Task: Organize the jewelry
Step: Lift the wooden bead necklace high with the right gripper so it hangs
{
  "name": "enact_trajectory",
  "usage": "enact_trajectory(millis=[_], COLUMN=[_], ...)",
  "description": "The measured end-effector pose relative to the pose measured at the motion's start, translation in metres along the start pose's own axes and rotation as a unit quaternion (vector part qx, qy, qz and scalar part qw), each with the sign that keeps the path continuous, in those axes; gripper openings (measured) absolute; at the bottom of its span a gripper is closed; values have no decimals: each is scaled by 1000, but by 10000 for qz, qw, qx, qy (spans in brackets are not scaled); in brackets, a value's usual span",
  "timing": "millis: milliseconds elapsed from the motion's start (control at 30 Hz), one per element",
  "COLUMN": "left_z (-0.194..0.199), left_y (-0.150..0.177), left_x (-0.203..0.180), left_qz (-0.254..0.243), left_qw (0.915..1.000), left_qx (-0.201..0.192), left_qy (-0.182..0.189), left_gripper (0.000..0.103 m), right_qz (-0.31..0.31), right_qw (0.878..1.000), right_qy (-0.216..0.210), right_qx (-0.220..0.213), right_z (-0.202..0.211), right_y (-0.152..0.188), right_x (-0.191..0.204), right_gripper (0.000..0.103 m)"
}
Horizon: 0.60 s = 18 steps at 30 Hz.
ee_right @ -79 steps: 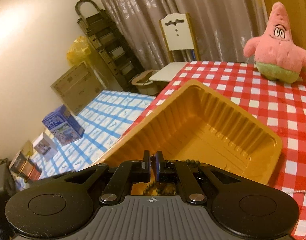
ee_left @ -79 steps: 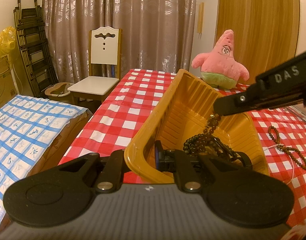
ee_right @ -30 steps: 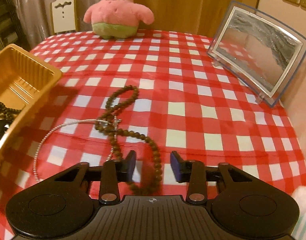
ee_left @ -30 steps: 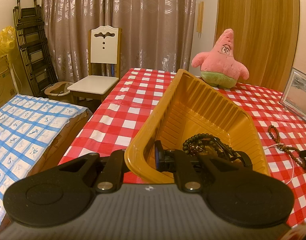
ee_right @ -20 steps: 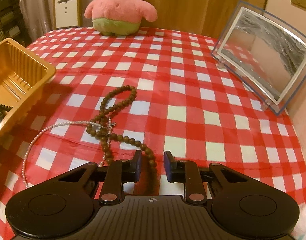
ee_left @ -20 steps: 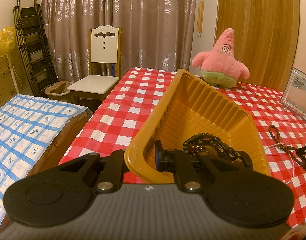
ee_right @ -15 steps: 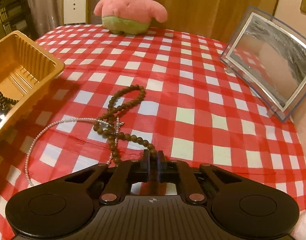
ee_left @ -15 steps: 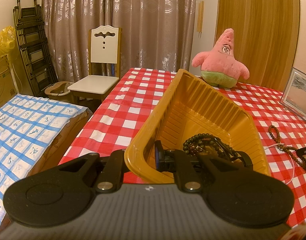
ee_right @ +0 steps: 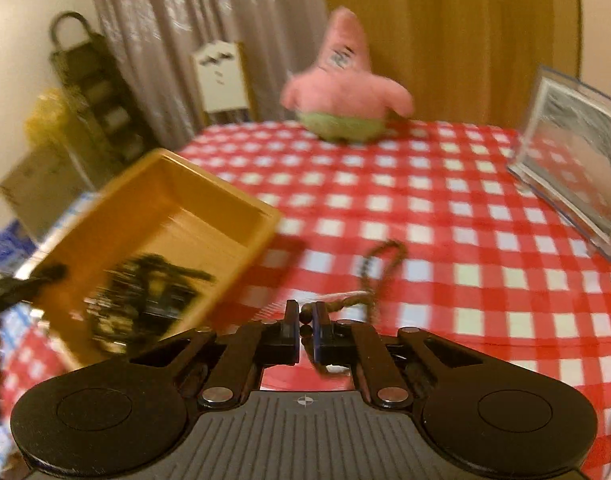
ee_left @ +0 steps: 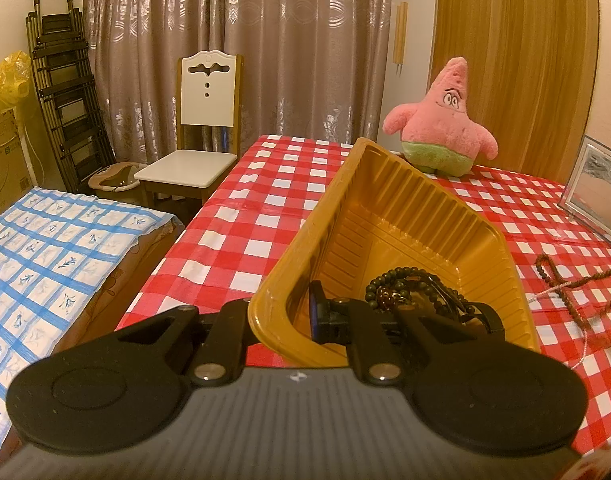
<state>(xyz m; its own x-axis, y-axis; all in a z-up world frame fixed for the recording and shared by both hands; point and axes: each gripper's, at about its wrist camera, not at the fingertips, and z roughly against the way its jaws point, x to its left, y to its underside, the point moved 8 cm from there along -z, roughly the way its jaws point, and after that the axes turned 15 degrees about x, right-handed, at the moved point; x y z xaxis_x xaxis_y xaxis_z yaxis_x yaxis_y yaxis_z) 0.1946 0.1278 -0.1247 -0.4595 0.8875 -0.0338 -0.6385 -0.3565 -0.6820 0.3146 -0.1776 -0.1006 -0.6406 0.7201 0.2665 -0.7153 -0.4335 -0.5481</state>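
My left gripper is shut on the near rim of a yellow plastic tray, holding it tilted on the red checked table. Dark bead strings lie inside the tray. My right gripper is shut on a brown bead necklace, lifting it off the cloth; its loop trails ahead. In the left wrist view the necklace hangs taut right of the tray, with a thin pearl strand beside it. The right wrist view is blurred; the tray sits to the left.
A pink starfish plush stands at the table's far side. A clear picture frame stands at the right edge. A white chair, a blue checked bed and folded racks lie left of the table.
My right gripper closed on the brown bead necklace, then lifted it and swung left toward the tray. The left gripper and tray have not moved.
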Motion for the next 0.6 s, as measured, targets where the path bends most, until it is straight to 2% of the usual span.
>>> enact_trajectory(millis=[100, 333, 600], left_z=[0, 0, 0], left_y=[0, 1, 0], left_x=[0, -1, -1], left_qz=[-8, -21, -29], left_qw=[10000, 10000, 10000], left_qx=[-7, -21, -22], left_qy=[0, 11, 9], left_gripper=[11, 11, 11], right_qz=[-19, -349, -385], right_qw=[9995, 9922, 9826], right_qy=[-176, -500, -862], right_qx=[-277, -1085, -1602], right_z=[22, 80, 123], right_y=[-11, -54, -82], right_x=[13, 14, 19], right_gripper=[6, 6, 6])
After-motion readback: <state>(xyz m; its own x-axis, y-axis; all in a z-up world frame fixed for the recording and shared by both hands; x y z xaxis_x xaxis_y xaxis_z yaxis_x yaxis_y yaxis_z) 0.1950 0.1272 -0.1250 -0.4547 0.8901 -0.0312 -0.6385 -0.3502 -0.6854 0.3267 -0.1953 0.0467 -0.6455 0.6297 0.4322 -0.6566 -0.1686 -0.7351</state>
